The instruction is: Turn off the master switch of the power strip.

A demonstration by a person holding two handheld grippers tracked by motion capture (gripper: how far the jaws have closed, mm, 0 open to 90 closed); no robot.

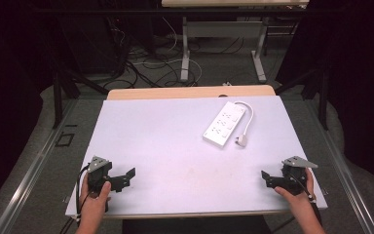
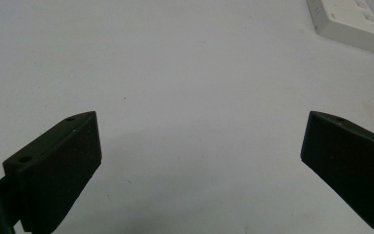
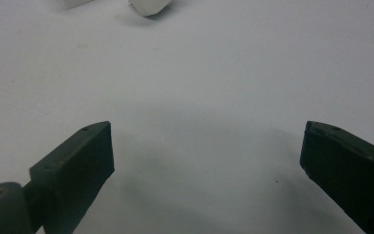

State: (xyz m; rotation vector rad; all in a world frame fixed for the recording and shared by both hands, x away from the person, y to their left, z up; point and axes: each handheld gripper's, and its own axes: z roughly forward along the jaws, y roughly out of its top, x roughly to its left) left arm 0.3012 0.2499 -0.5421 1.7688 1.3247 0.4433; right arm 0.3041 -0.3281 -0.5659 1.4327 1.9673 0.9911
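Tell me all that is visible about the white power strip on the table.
The white power strip is a long flat bar, apparently plastic, with rows of sockets facing up. It lies diagonally on the far right part of the table. Its white cable loops from the far end back to a plug lying beside the near end. Neither gripper touches it.

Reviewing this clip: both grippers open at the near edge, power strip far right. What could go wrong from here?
1. The power strip lies flat on the table, so jaws may slide off it or push it along.
2. Its cable loops beside it to the plug; lifting the strip could drag the plug along.
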